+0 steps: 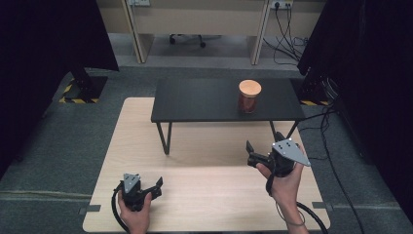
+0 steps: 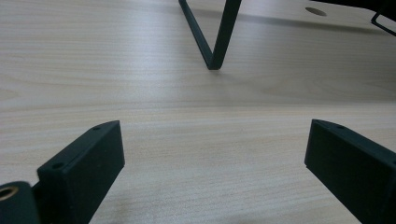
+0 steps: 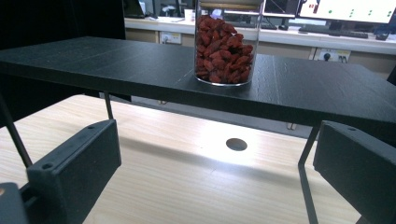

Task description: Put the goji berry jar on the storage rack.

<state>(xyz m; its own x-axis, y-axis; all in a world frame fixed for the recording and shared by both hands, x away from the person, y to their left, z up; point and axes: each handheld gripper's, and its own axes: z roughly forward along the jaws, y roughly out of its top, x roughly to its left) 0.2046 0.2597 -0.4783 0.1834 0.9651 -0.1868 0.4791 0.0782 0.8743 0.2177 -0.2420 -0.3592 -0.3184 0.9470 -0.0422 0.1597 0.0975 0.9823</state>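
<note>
I'm in an office-like lab: desks [image 1: 195, 19] and wall sockets [image 1: 281, 5] along the frame's top, monitors [image 3: 345, 9] upper right, black curtains [image 1: 44, 39] at both sides.

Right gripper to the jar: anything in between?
Nothing to grasp: in the right gripper view, bare wooden table, then the black shelf's front edge, lie between the open right gripper and the jar.

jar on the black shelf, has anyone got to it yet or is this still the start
Still the start. The jar stands untouched on the black shelf, wooden lid on. Both grippers, left and right, are open and hold nothing; the right points toward the jar. Reaching and grasping remain.
</note>
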